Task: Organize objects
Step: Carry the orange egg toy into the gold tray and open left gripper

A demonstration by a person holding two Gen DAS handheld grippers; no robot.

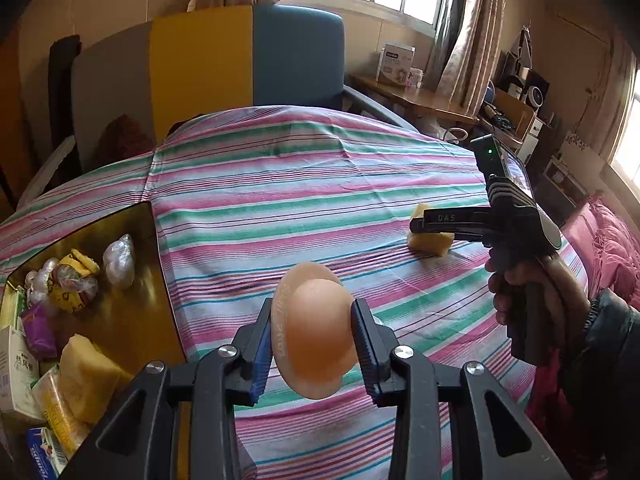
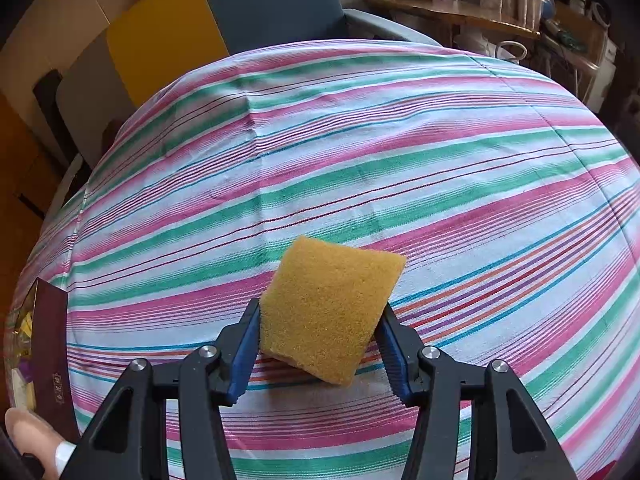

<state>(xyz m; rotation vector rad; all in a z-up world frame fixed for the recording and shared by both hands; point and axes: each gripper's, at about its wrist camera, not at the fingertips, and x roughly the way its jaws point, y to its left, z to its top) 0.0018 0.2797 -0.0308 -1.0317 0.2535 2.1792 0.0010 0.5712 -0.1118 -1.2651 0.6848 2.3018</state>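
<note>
My left gripper is shut on a peach-coloured rounded soap-like piece and holds it above the striped cloth, just right of the gold-lined box. My right gripper is closed around a yellow sponge, which is tilted with its lower corner on the cloth. In the left wrist view the right gripper sits at the right with the sponge between its fingers.
The box at the left holds a second yellow sponge, wrapped snacks, a silvery packet and small cartons. Its dark red wall shows at the far left of the right wrist view. A blue and yellow chair stands behind the table.
</note>
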